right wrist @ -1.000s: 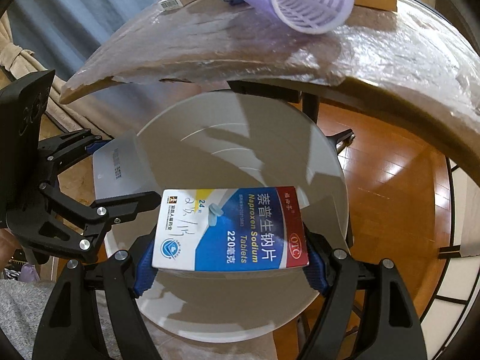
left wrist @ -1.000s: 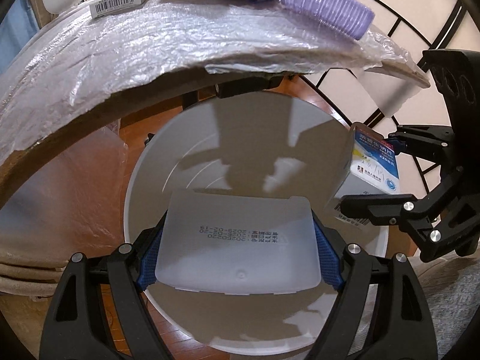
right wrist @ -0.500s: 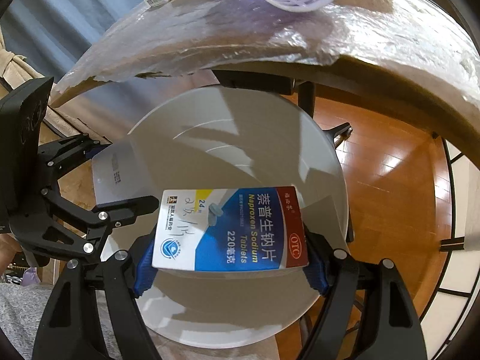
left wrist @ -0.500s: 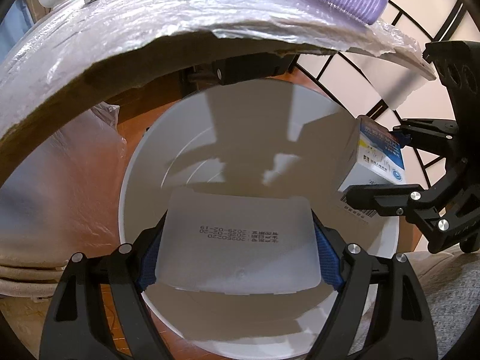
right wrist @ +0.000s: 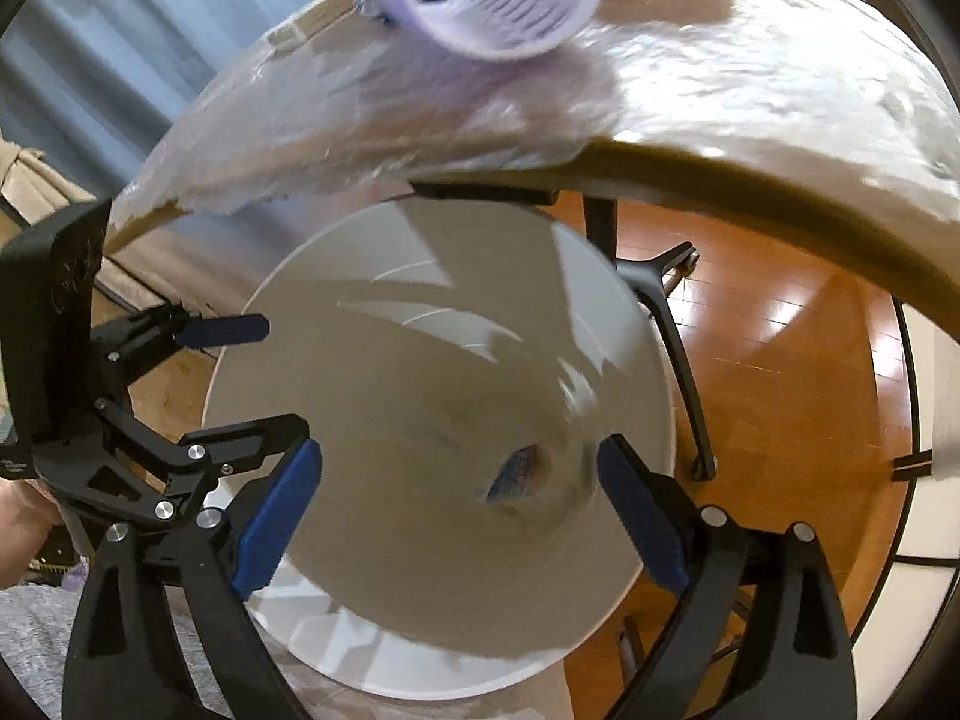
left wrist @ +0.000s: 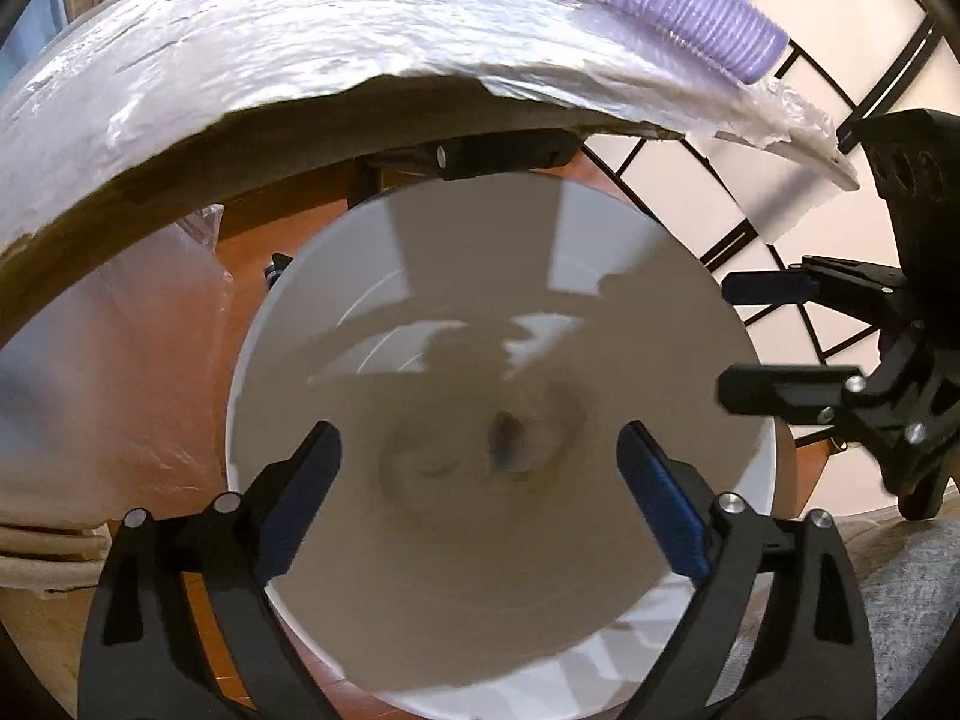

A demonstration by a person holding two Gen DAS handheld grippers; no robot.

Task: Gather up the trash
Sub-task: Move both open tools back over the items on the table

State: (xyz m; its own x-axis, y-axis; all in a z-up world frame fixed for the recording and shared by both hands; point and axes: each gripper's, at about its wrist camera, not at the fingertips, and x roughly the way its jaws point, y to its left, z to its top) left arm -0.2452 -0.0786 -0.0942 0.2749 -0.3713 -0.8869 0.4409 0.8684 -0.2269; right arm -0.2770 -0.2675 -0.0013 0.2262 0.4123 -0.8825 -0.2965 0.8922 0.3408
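Just dropped both boxes into the round white plastic bin (left wrist: 288,360); left hand-held gripper (left wrist: 480,480) and right hand-held gripper (right wrist: 459,501) opening, nothing between. More trash next.

Black claws (left wrist: 479,483) — blue pads, silver screws

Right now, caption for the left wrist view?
Left hand-held gripper opening, empty, over the white bin beside the table.
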